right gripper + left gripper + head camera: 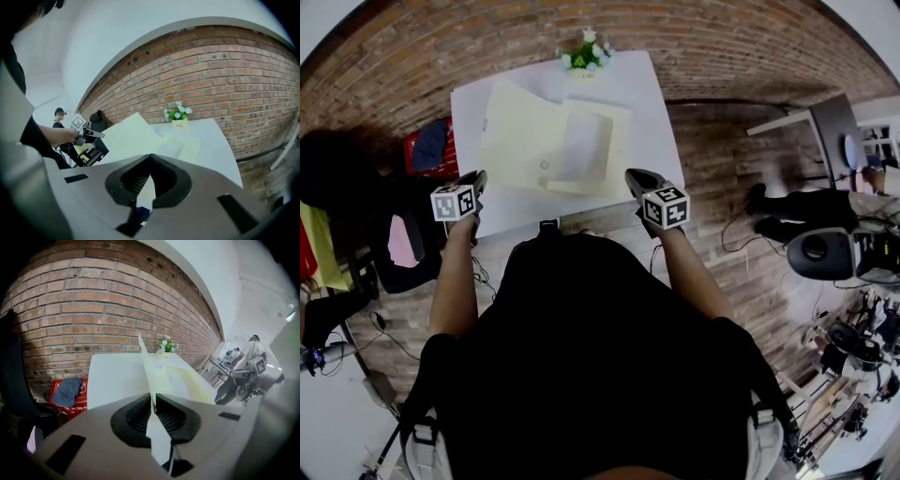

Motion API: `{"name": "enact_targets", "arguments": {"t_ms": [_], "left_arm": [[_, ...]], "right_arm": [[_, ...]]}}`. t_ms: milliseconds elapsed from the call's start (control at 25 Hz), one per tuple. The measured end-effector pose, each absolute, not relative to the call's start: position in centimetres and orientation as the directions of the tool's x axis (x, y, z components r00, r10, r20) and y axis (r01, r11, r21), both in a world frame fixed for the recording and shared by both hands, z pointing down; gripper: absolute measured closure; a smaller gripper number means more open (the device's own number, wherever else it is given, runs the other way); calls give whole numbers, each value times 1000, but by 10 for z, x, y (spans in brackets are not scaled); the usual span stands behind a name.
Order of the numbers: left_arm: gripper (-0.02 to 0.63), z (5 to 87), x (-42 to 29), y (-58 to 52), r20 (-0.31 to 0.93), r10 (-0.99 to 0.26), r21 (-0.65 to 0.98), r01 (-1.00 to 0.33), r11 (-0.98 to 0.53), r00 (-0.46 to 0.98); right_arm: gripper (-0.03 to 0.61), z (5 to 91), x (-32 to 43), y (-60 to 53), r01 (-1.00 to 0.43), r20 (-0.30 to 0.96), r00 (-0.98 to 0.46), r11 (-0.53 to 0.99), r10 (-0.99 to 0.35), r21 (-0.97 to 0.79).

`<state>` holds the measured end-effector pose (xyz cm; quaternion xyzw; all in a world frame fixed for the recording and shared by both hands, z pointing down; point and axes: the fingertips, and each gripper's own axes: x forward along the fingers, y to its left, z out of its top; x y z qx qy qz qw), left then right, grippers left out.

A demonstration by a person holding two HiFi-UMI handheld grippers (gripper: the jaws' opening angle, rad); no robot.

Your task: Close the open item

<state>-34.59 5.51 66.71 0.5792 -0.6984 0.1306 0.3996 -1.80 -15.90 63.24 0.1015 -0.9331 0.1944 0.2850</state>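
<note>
Red crate [427, 145]: on the floor left of the counter [652, 112], a blue cloth on top.
Left tool [478, 178]: clenched on the near edge of the cover [520, 131]; the left gripper view shows the sheet edge-on between its pads [140, 416].
Cover: pale yellow, raised off the counter and standing steep, hinged on the left of the folder [586, 141].
Folder: task item, open, lying flat mid-counter.
Flower pot [586, 54]: far edge of the counter, just beyond the folder.
Right tool [633, 175]: jaws together with nothing seen gripped, near the folder's near right corner.
Risk 1: the thin cover may slip from the pads, since only its edge is held.
Risk 2: the base may slide right as the cover swings over, as nothing pins it.
Risk 3: the sheet may buckle if pushed rather than swung.
Count: folder 1; cover 1; tools 2; flower pot 1; counter 1; crate 1.
</note>
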Motion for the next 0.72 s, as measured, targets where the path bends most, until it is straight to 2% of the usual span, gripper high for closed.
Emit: {"name": "enact_targets", "arguments": {"t_ms": [520, 720], "left_arm": [[580, 658, -334, 48, 708, -706, 268, -924, 271, -1], [580, 654, -328, 43, 702, -712, 268, -930, 252, 9]], "right_arm": [[558, 708, 19, -155, -377, 681, -730, 863, -54, -336], [557, 734, 23, -141, -358, 715, -699, 877, -23, -322]]}}
